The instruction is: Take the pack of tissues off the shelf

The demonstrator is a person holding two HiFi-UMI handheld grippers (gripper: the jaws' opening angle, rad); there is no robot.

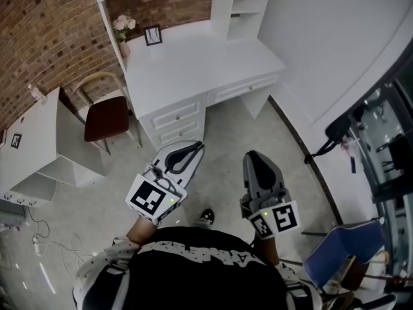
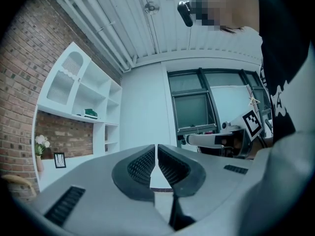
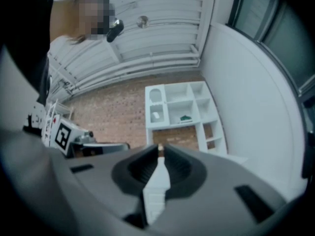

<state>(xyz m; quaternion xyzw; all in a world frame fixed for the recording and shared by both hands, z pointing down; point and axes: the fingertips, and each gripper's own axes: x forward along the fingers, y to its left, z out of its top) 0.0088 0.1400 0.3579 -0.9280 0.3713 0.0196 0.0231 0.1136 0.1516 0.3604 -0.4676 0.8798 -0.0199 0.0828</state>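
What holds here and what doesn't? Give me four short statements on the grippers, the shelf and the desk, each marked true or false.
1. The left gripper and right gripper both have their fingers shut with nothing between them. True.
2. The green pack of tissues lies on the top of the white desk. False: it sits on a white shelf above the desk.
3. In the head view, the wooden chair with a dark red seat stands left of the desk. True.
4. The small black-framed picture hangs on the brick wall. False: it stands on the desk top, near the vase of pale flowers.
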